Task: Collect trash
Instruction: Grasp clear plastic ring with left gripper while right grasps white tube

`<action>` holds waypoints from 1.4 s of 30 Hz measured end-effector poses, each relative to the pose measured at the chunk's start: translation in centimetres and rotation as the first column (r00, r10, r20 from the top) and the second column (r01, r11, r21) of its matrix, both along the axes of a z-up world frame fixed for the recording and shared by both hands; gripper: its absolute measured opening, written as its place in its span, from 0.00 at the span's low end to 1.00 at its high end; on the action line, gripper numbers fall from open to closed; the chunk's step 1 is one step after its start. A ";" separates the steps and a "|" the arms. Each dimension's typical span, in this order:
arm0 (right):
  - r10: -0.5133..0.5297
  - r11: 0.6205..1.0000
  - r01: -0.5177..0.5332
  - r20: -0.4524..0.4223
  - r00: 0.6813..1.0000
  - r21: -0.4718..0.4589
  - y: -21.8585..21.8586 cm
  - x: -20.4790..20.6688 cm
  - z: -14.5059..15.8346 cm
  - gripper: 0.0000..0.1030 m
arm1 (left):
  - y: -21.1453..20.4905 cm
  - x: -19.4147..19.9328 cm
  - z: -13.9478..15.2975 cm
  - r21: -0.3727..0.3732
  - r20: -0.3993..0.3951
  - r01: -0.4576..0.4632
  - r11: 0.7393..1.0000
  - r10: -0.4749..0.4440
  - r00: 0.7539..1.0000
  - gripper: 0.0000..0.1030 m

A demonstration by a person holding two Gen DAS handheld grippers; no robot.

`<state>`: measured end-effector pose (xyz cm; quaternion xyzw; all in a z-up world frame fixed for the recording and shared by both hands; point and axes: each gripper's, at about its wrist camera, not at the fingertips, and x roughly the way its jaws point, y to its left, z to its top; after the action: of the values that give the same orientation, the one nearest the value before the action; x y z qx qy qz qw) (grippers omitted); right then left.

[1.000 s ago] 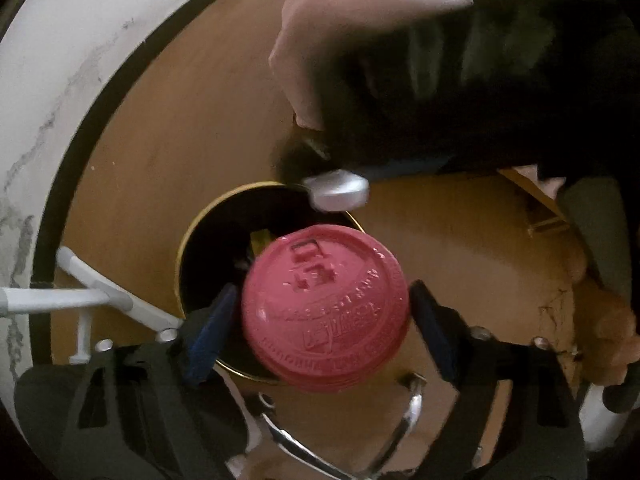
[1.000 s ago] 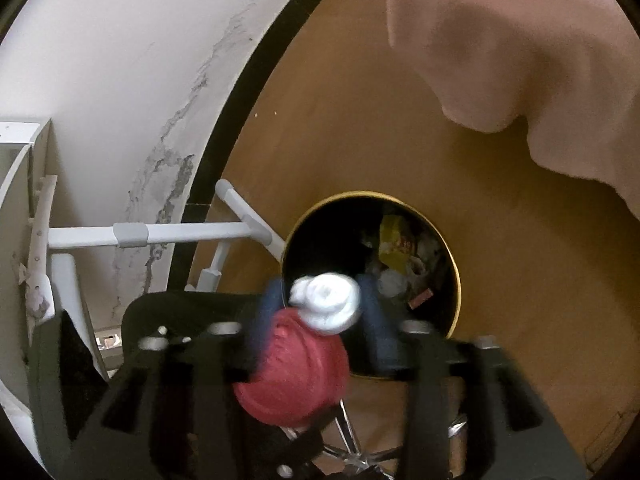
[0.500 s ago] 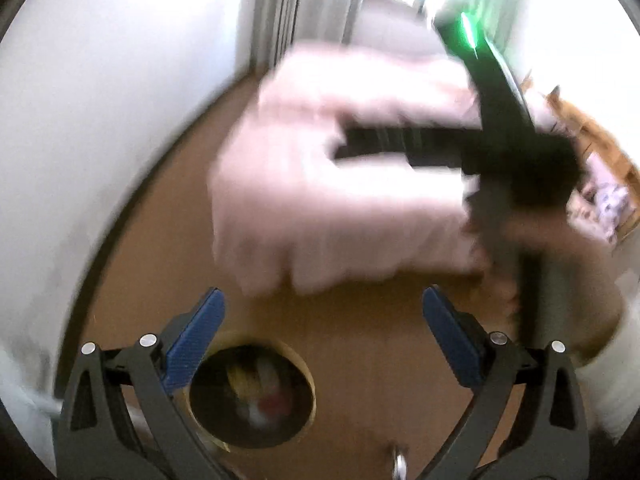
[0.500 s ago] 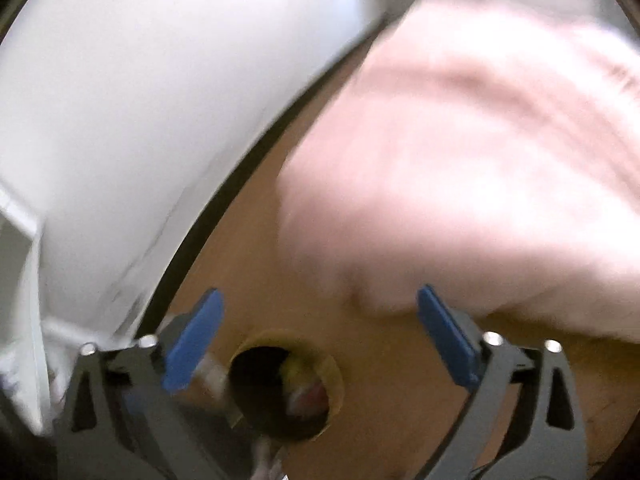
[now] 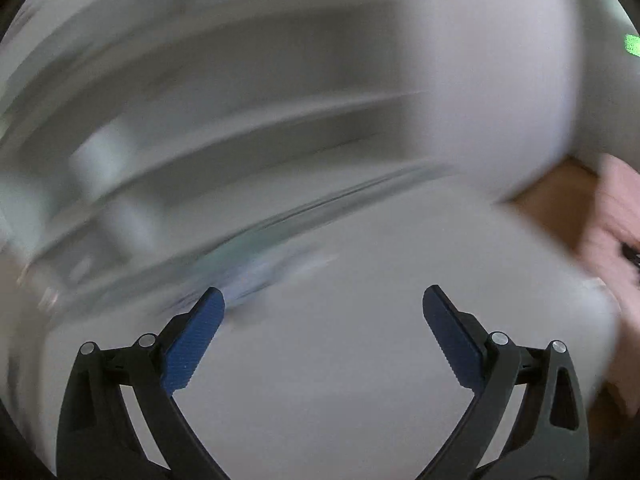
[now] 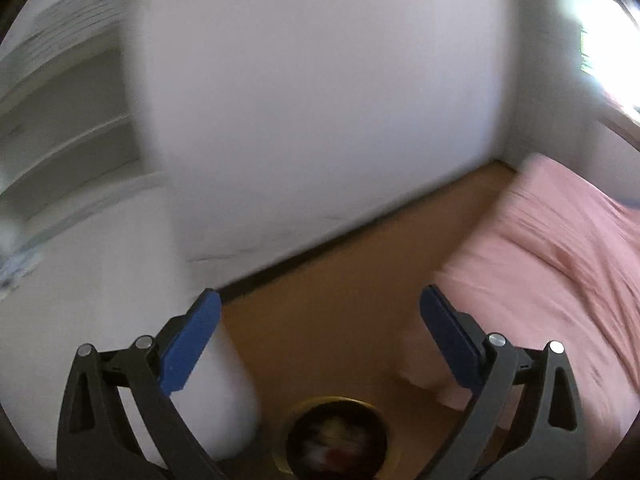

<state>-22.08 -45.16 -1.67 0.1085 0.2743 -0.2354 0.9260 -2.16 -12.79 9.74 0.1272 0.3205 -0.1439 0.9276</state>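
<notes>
In the right wrist view a round gold-rimmed bin (image 6: 335,436) stands on the wooden floor far below, with blurred red, white and yellow trash inside it. My right gripper (image 6: 320,300) hangs high above it, open, with nothing between its blue pads (image 6: 188,340). In the left wrist view my left gripper (image 5: 323,300) is open too and empty, over a blurred white table top (image 5: 360,360). The bin does not show in that view.
A pink bed cover (image 6: 560,280) fills the right. A white wall (image 6: 320,120) with a dark skirting runs behind the wooden floor (image 6: 340,320). White shelves (image 6: 68,128) stand at the left, a white rounded table edge (image 6: 216,400) beside the bin. A pink sleeve (image 5: 616,216) shows at the left view's right edge.
Both grippers let go of their trash, the red lid and the white scrap, over the bin. They then rose fast away from it, the left one swinging over to the white table.
</notes>
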 end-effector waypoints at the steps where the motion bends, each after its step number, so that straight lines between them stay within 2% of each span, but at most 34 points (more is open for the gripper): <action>1: 0.053 0.999 -0.053 0.003 0.999 -0.005 1.4 1.7 0.4 0.93 | 3.4 0.9 -0.4 0.002 -0.019 -0.072 0.997 0.072 0.997 0.94; 2: 0.148 0.989 -0.148 0.007 0.989 -0.005 3.9 4.4 1.1 0.93 | 6.2 1.4 -0.8 0.009 -0.033 -0.134 0.991 0.134 0.990 0.94; 4: 0.247 0.969 -0.247 0.012 0.969 0.008 6.6 7.2 1.9 0.93 | 10.5 1.9 -1.3 0.021 -0.056 -0.212 0.977 0.213 0.975 0.94; 7: 0.395 0.919 -0.395 -0.007 0.919 0.018 11.4 11.7 2.5 0.93 | 14.8 3.3 -2.3 0.023 -0.092 -0.256 0.966 0.257 0.962 0.94; 11: 0.453 0.891 -0.454 -0.068 0.889 0.005 16.0 15.2 2.2 0.93 | 13.6 4.9 -3.8 0.009 -0.149 -0.222 0.975 0.221 0.964 0.94; 17: 0.441 0.894 -0.448 -0.136 0.887 -0.022 19.1 19.0 1.8 0.93 | 9.8 9.3 -5.6 0.049 -0.186 -0.113 0.992 0.120 0.975 0.94; 21: 0.387 0.918 -0.396 -0.167 0.907 -0.021 20.4 22.5 1.3 0.93 | 8.1 11.3 -7.3 0.091 -0.203 -0.075 0.993 0.092 0.975 0.94; 24: 0.397 0.916 -0.401 -0.167 0.903 0.008 22.0 25.3 1.2 0.93 | 8.8 12.2 -7.5 0.071 -0.212 -0.074 0.995 0.087 0.973 0.94; 30: 0.383 0.916 -0.400 -0.230 0.895 -0.032 24.5 29.7 0.3 0.93 | 12.0 12.9 -7.8 0.018 -0.238 -0.114 0.993 0.115 0.964 0.94; 33: 0.401 0.908 -0.418 -0.258 0.879 -0.013 24.6 29.8 -0.5 0.93 | 13.5 12.7 -7.8 0.015 -0.244 -0.138 0.990 0.137 0.960 0.94; 37: 0.409 0.898 -0.438 -0.298 0.862 -0.035 23.9 28.0 -1.0 0.93 | 14.9 12.6 -7.8 0.022 -0.258 -0.155 0.988 0.155 0.954 0.94; 42: 0.360 0.916 -0.397 -0.326 0.874 -0.053 21.3 26.5 -1.1 0.93 | 15.3 12.2 -7.6 0.081 -0.238 -0.157 0.984 0.172 0.956 0.94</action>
<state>4.47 -23.88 -2.78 -0.0408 0.4174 -0.0794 0.9043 10.08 2.54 2.15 0.1095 0.4457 -0.0707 0.8856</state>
